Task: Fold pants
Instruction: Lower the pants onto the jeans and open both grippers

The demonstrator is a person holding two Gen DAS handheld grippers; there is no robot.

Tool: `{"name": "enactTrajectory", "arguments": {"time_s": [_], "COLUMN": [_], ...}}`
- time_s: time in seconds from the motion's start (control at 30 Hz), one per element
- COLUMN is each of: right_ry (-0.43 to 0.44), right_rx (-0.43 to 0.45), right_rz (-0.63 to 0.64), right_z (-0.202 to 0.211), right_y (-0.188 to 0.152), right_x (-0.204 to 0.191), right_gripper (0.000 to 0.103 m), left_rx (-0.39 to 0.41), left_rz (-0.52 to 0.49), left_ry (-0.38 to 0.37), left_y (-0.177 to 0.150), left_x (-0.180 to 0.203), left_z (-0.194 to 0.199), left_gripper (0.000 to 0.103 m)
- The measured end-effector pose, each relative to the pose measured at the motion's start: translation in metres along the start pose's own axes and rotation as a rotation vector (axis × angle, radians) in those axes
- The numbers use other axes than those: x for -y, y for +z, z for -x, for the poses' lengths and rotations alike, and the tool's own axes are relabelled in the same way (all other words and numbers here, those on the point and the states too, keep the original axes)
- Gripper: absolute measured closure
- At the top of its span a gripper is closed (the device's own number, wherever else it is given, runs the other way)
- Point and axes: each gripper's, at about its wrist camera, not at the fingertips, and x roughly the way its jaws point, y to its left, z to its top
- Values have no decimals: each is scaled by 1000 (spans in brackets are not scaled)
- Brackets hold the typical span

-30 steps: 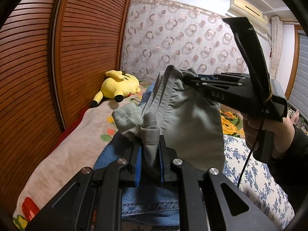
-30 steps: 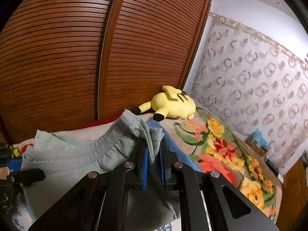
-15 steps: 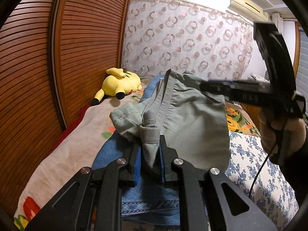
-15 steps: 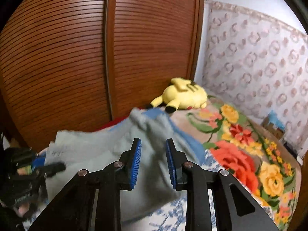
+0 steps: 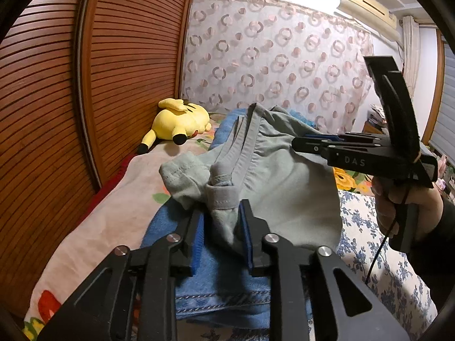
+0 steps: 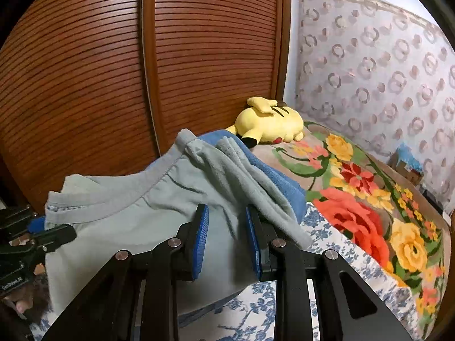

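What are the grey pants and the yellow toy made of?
The grey pants look like soft matte cotton knit: they drape and show stitched seams. The yellow toy looks like fuzzy plush, rounded as if stuffed. The exact fibres can't be told.

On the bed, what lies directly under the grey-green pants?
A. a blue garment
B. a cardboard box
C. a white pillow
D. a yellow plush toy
A: a blue garment shows under the grey-green pants along their far edge, on the bed; the yellow plush toy lies apart, farther back near the wooden doors.
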Motion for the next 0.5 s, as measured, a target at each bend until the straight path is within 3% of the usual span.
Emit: {"name": "enactTrajectory", "arguments": {"time_s": [0.2,0.27,0.37,0.5], "right_ry": [15,21,27,34], "right_rx": [18,26,36,42], "right_rz": [1,-5,-9,-16], "right_z": [11,15,20,25], "right_y": [-8,-11,-15,-21], "right_x": [-11,-14,-17,-21], "right_gripper": [76,76,73,52], "left_rx": [13,23,39,40], "left_rz": [-6,-10,-14,-16], "left_ry": [0,1,7,45], "left_y": [2,3,4,4], "left_x": [-5,-7,-10,-15], "left_z": [12,17,24,28], "left_gripper": [49,24,20,20]}}
